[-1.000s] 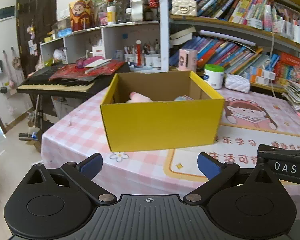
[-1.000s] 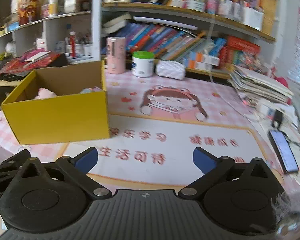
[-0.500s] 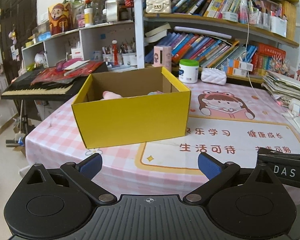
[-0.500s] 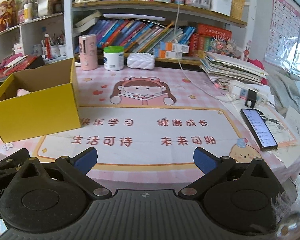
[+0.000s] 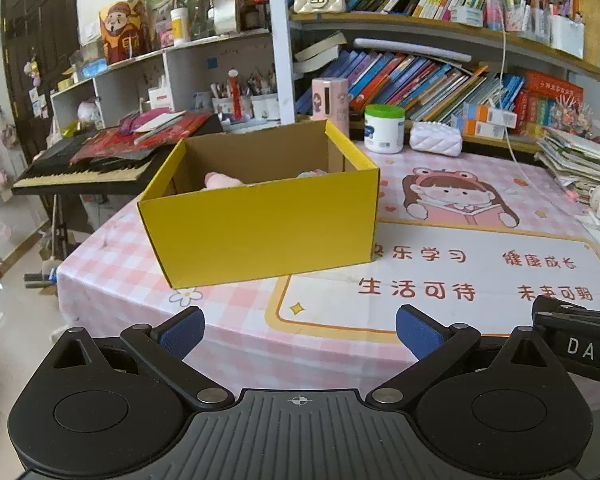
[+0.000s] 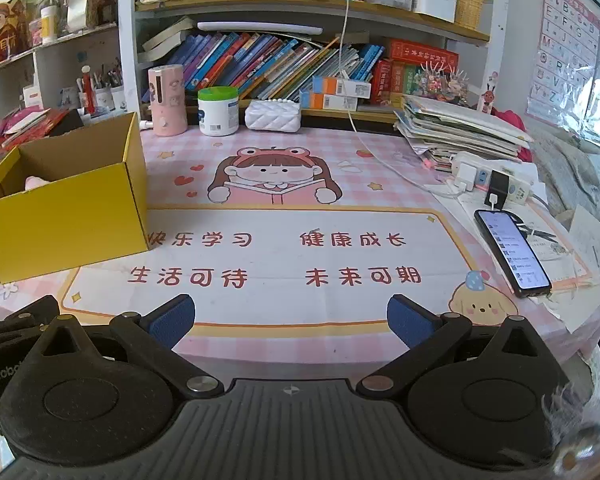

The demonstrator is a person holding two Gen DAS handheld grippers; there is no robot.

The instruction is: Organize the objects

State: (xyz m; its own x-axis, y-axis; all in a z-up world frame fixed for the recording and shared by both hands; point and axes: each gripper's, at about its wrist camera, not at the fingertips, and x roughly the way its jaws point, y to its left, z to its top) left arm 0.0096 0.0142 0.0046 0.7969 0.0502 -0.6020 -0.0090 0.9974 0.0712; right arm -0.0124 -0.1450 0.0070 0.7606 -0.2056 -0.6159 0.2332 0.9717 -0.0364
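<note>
A yellow cardboard box (image 5: 268,224) (image 6: 64,220) stands open on the left part of the pink checked table. Pink soft things (image 5: 220,179) (image 6: 34,181) lie inside it, mostly hidden by the front wall. My left gripper (image 5: 298,330) is open and empty, held off the table's near edge, well short of the box. My right gripper (image 6: 290,316) is also open and empty, over the near edge of the printed desk mat (image 6: 284,252). The right gripper's body shows at the right edge of the left wrist view.
At the back of the table stand a pink cylinder (image 6: 167,100), a white jar with a green lid (image 6: 218,111) and a white quilted pouch (image 6: 273,115). A phone (image 6: 512,252), a power strip (image 6: 496,178) and stacked papers (image 6: 460,132) lie right. A keyboard (image 5: 88,174) stands left.
Both grippers have pulled back from the table and swung rightward, so the box looks smaller and sits further left. Both stay open.
</note>
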